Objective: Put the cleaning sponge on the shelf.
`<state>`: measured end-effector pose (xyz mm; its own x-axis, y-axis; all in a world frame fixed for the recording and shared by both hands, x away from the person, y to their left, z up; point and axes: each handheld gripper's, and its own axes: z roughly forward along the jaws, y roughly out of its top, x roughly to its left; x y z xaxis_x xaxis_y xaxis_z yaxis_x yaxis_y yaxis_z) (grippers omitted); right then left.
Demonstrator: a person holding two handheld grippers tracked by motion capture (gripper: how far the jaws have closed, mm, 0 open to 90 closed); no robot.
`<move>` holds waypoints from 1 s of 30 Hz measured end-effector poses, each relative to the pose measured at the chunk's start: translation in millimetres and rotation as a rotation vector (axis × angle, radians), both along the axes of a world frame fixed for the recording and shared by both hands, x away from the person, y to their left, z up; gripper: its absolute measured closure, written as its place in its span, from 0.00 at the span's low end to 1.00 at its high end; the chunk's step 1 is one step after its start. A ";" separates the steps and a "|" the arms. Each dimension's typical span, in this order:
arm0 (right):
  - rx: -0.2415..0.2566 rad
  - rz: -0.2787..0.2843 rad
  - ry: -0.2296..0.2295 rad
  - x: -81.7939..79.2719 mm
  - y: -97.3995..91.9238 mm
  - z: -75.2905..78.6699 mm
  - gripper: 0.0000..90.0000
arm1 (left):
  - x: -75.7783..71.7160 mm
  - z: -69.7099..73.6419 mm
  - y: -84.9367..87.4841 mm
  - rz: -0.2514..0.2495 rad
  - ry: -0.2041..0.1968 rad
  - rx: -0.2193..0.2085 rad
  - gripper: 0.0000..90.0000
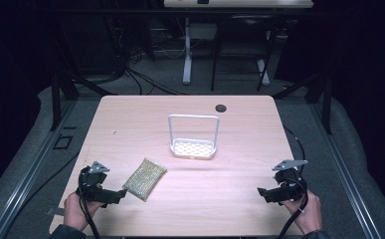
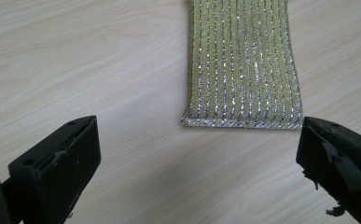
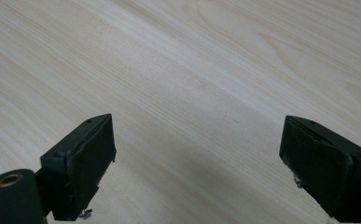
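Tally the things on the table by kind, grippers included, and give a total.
Sponge, yellow-green with glittery stripes: 1
White rack with a tall wire handle: 1
Grippers, both open: 2, the left gripper just short of the sponge and the right gripper over bare table
Total: 4

No readable text, labels, brands or numbers anywhere: none on the table (image 1: 130,119), the sponge (image 2: 243,65), the white rack (image 1: 194,148), or either gripper's jaws.
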<state>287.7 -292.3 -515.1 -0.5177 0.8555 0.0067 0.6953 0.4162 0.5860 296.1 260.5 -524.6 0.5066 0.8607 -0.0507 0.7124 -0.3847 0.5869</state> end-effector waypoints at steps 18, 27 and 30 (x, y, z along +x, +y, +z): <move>-0.009 0.006 -0.004 0.4 3.1 1.4 0.11 | 20.4 -6.9 -37.8 -0.019 -0.003 0.016 0.00; -0.010 0.010 -0.006 -0.1 3.9 1.8 0.11 | 31.5 -19.2 -61.8 -0.046 0.040 0.052 0.00; -0.010 0.009 -0.007 -0.3 3.9 1.9 0.11 | 33.9 -21.7 -66.3 -0.048 0.047 0.063 0.01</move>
